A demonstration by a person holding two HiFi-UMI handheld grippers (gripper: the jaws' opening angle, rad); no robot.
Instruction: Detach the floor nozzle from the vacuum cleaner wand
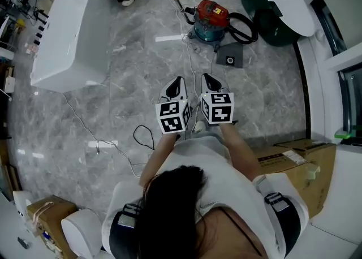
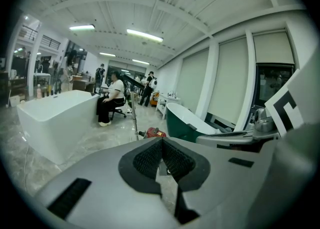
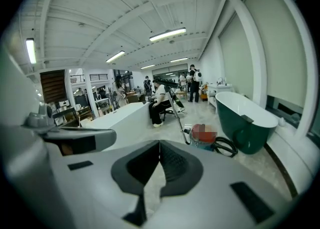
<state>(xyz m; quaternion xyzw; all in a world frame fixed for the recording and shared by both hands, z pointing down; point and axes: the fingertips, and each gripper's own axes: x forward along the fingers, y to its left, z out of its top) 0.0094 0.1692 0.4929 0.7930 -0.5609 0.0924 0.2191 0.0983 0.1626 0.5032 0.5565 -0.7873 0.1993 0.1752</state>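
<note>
Left gripper (image 1: pixel 179 80) and right gripper (image 1: pixel 207 77), jaws pressed together, empty, well short of the canister vacuum (image 1: pixel 210 21); floor nozzle (image 1: pixel 230 57) possibly the dark block beside it. Loose floor cables (image 1: pixel 134 135) could trip the approach

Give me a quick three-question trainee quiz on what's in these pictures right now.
1. True or false: the left gripper and right gripper are both shut, holding nothing.
2. The vacuum stands: A on the floor, B on a chair, C on a box.
3. Fill in: the tub right of the vacuum is ___ outside.
Key: 1 true; 2 A; 3 green.
</note>
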